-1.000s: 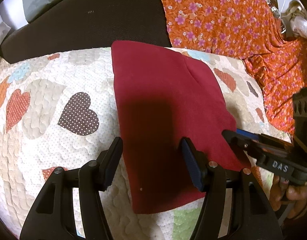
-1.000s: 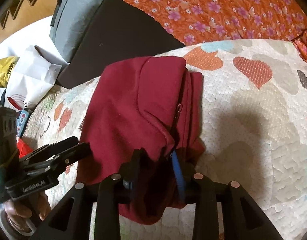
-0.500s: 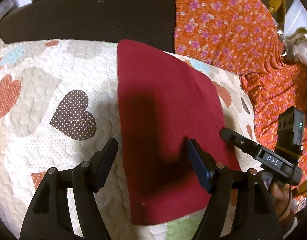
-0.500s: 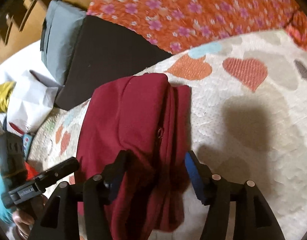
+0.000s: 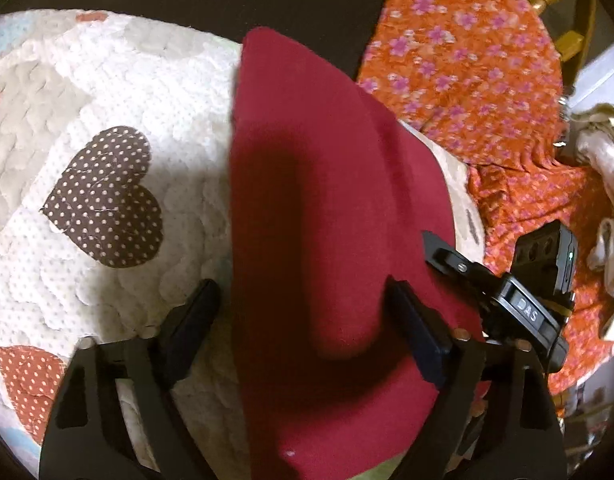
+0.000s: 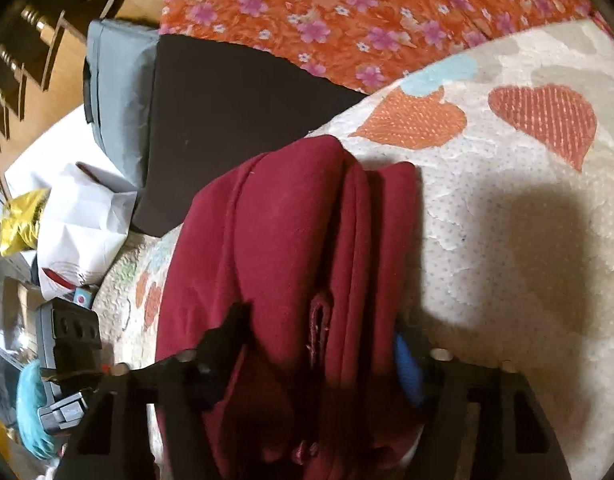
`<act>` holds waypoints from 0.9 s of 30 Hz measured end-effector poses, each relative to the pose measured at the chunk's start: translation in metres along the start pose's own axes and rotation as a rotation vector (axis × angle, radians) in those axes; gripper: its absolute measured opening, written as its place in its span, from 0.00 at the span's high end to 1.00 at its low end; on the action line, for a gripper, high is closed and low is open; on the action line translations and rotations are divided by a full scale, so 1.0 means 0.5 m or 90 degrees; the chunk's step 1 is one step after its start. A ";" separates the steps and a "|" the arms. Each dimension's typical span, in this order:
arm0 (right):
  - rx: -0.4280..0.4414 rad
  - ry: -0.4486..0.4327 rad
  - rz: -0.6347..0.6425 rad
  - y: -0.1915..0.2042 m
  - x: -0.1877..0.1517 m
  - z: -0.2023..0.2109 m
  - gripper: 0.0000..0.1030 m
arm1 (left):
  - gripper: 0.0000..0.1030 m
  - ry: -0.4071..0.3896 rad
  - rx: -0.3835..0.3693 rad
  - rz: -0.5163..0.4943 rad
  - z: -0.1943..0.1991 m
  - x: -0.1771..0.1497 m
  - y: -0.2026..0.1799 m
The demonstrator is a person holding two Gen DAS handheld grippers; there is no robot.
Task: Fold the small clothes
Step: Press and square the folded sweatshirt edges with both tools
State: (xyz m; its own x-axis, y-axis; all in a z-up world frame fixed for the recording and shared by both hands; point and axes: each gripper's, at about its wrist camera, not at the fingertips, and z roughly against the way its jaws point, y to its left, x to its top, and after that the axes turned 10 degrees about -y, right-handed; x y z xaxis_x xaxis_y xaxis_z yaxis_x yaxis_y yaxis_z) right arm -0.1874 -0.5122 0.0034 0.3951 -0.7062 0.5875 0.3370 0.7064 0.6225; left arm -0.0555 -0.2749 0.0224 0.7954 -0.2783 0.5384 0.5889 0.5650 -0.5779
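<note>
Folded maroon garment [image 5: 327, 240] lies on heart-print quilt [image 5: 107, 100]. Left gripper [image 5: 303, 312] – jaws apart over it, not pressing. Right gripper [image 6: 319, 344] – jaws just closing around its layered edge; contact unclear.

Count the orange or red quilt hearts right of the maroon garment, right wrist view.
2: a dotted orange heart beyond the maroon garment, a striped red heart further right. The garment may hide others.
</note>
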 end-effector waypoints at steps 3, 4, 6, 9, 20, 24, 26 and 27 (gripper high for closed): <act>-0.002 -0.009 0.023 0.034 -0.002 0.032 0.58 | 0.38 -0.005 0.009 -0.052 0.029 -0.008 -0.030; 0.004 -0.006 0.025 0.043 -0.004 0.040 0.58 | 0.39 -0.003 0.010 -0.064 0.043 -0.014 -0.038; 0.026 0.002 0.033 0.074 -0.019 0.067 0.59 | 0.39 0.000 0.017 -0.073 0.077 -0.025 -0.046; 0.047 0.018 0.047 0.121 -0.062 0.100 0.59 | 0.39 -0.001 0.031 -0.078 0.147 -0.051 -0.054; -0.011 0.096 0.065 0.134 -0.205 0.161 0.55 | 0.39 0.016 0.174 -0.044 0.315 -0.246 -0.021; -0.012 0.024 0.030 0.118 -0.171 0.243 0.55 | 0.39 -0.040 0.190 -0.077 0.355 -0.253 -0.047; -0.007 0.009 0.068 0.150 -0.159 0.257 0.55 | 0.39 -0.073 0.205 -0.101 0.365 -0.249 -0.059; -0.002 0.005 0.091 0.173 -0.156 0.255 0.55 | 0.39 -0.087 0.210 -0.107 0.367 -0.246 -0.064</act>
State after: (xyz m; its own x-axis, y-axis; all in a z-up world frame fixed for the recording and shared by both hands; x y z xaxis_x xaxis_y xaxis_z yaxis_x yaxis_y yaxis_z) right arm -0.2979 -0.4023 0.0773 0.4454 -0.5985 0.6659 0.2796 0.7995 0.5316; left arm -0.1987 -0.1163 0.0871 0.6517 -0.2948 0.6989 0.6144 0.7455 -0.2585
